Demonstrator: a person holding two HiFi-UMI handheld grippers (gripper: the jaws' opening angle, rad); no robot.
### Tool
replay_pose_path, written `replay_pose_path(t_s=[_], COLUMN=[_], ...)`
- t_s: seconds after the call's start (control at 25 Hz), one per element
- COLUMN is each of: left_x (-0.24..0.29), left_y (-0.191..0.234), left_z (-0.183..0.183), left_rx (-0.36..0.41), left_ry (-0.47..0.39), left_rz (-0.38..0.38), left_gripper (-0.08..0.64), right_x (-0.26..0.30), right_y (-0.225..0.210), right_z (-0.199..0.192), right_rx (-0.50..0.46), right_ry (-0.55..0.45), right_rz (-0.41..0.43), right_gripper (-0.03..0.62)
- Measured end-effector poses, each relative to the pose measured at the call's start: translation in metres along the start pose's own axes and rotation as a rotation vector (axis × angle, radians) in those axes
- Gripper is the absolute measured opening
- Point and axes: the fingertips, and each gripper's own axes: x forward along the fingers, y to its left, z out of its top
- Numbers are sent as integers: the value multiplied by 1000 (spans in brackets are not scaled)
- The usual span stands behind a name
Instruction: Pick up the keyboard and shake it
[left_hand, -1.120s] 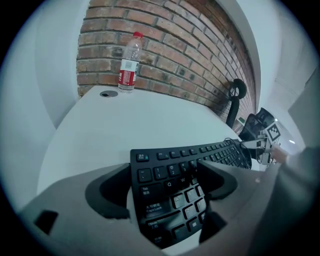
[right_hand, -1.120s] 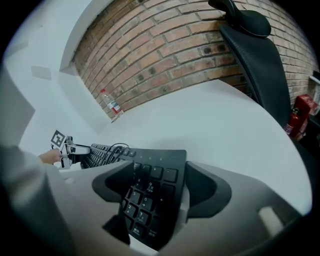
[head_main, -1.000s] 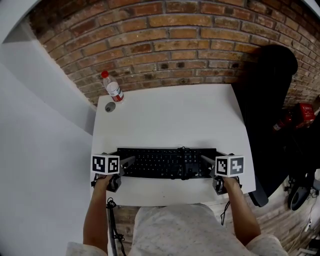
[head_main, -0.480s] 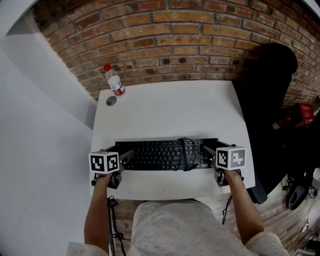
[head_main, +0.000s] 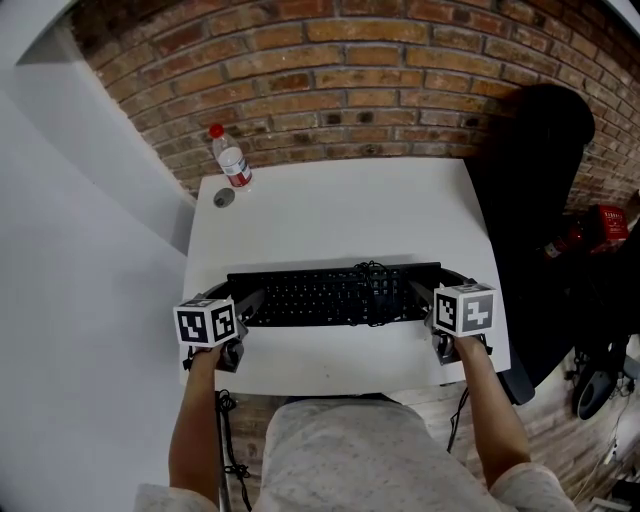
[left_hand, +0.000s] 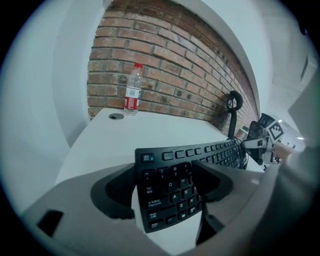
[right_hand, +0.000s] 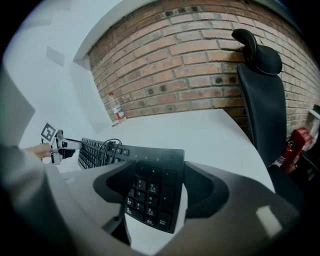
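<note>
Wall: a brick wall (head_main: 380, 90) runs behind the far edge of the table.
Table: a white table (head_main: 340, 215), with the person standing at its near edge.
Chair: a black office chair (head_main: 530, 200) stands at the table's right side, its back up against the bricks.
Keyboard: a black keyboard (head_main: 320, 295) lies across the near half of the table, parallel to the near edge and caught at both ends. From here I cannot tell whether it is off the surface.
Left gripper: the left gripper (left_hand: 165, 185) has the keyboard's left end between its jaws. The jaws are closing on it, one against the far edge and the other over the letter keys.
Right gripper: the right gripper (right_hand: 155, 187) is clamped on the number-pad end, with a jaw against each long edge.
Hands: the left hand (head_main: 205, 362) and the right hand (head_main: 462, 350) each hold a gripper just off the near edge of the table.
Bottle: a clear plastic bottle (head_main: 231, 160) with a red cap stands upright at the far left corner, well apart from the keyboard.
Red object: a red object (head_main: 610, 225) sits low on the floor beyond the chair.
Cable: a black cable (head_main: 372, 285) is looped on top of the keys, right of the middle.
Disc: a small grey disc (head_main: 224, 197) lies just beside the bottle, on its near side.
</note>
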Motion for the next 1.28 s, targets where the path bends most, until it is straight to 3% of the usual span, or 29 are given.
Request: replay_pose_path(t_s=[0.72,0.92,1.28], left_x=[-13,-21,-27], left_y=[1,3,1], left_z=[29,33,28], left_rx=[58,83,89], left_ry=[-143,-201,-207], left_rz=[50,70,68], left_gripper=[341,341,339], right_x=[-9,-13,-19], right_y=[7,11,14], right_z=[29,33,28], right_rx=[-118,-156,-168], right_ry=[-82,-163,-194], right_rz=[-21,-56,-66], right_gripper=[291,270,270])
